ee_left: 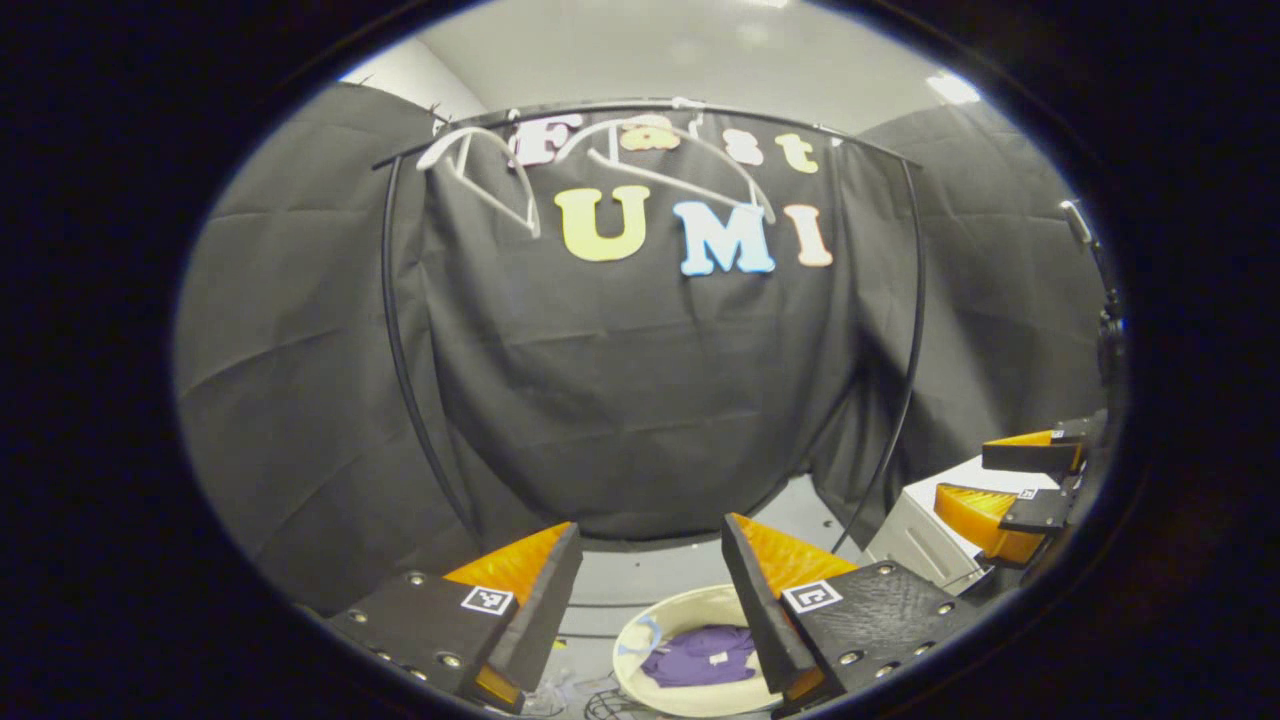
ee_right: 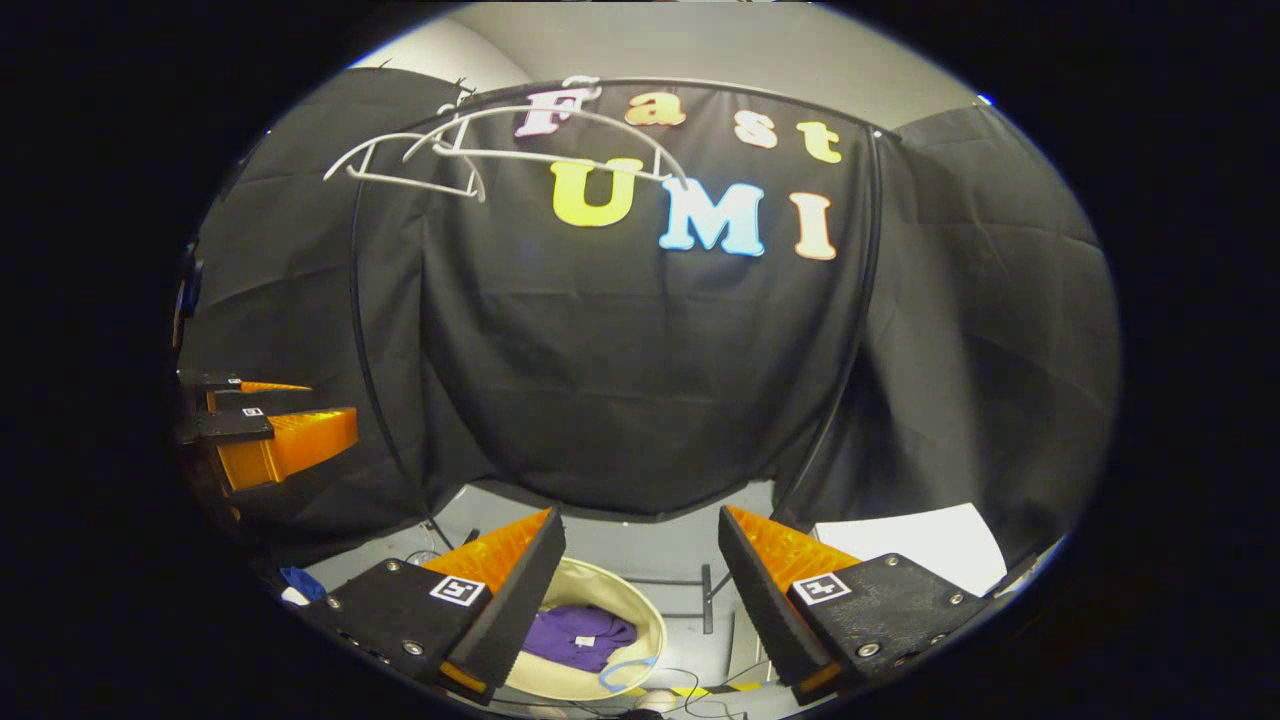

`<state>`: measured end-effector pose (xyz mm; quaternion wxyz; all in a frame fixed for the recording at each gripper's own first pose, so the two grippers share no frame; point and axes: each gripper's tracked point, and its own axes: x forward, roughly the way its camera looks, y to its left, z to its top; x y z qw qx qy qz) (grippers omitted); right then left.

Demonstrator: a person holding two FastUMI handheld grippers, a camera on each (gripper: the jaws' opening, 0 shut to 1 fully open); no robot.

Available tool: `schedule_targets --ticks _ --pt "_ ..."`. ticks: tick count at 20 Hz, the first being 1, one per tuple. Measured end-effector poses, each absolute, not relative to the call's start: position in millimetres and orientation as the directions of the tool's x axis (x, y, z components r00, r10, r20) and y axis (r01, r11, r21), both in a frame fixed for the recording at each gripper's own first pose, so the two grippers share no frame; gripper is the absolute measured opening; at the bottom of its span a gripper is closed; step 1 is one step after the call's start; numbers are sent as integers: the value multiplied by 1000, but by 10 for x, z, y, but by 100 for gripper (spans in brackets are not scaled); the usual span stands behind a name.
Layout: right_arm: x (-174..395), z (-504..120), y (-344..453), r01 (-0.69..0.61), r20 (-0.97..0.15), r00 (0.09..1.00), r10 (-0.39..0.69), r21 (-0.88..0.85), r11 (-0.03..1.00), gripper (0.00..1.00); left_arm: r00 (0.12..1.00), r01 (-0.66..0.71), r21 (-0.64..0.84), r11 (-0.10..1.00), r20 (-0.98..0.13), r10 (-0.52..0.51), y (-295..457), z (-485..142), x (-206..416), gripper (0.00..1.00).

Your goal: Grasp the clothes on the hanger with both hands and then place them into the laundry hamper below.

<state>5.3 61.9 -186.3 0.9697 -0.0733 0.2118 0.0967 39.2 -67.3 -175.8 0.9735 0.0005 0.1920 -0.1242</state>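
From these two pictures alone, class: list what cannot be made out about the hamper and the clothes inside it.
- Left gripper view: the right finger of the left gripper covers the hamper's right rim.
- Right gripper view: the left finger of the right gripper hides the hamper's left side.
- Purple garment: crumpled, its type unclear.
- Its label: too small to read.

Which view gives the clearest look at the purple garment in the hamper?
The left gripper view: the purple garment lies spread in the hamper, and the open gripper hides just its right edge. In the right gripper view the garment sits partly behind that gripper's left finger, so less of it shows.
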Motion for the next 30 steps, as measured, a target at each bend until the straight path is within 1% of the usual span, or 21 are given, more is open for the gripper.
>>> schedule_targets --ticks 2,6,11,13,16,19,22,23,24,28,30 --pt "53 -1636 552 -194 -383 912 144 -95 976 96 911 253 -43 967 -326 -253 -657 -1473 396 87" --pt "37 -1155 433 -174 -284 948 142 -90 981 96 939 256 -43 966 -229 -258 -636 -913 354 88" --pt "-48 -623 166 -158 -157 977 142 -94 983 96 965 221 -22 975 -140 -222 -527 -332 159 88" --pt "-108 -409 30 -154 -114 983 143 -101 983 95 972 207 -21 978 -110 -208 -541 -142 58 87" --pt "-280 -159 -241 -131 -44 991 128 -97 987 96 983 169 -28 985 -61 -171 -612 84 -163 87" --pt "-506 3 -466 -124 1 992 125 -78 989 96 990 141 -41 989 -19 -142 -680 295 -343 87" --pt "-632 75 -737 -100 38 994 104 -90 991 96 990 143 -44 989 2 -143 -840 414 -573 75" --pt "-679 93 -820 -90 47 994 95 -91 992 95 990 141 -34 989 6 -140 -885 456 -621 87" --pt "-693 91 -877 -83 49 995 88 -87 993 95 991 137 -28 990 12 -136 -917 485 -678 75" --pt "-830 127 -1052 -65 57 996 69 -63 996 95 990 139 -29 990 30 -138 -1061 590 -836 87" --pt "-905 178 -1119 -59 77 995 64 -65 996 95 991 129 -25 991 34 -128 -1088 626 -862 87"
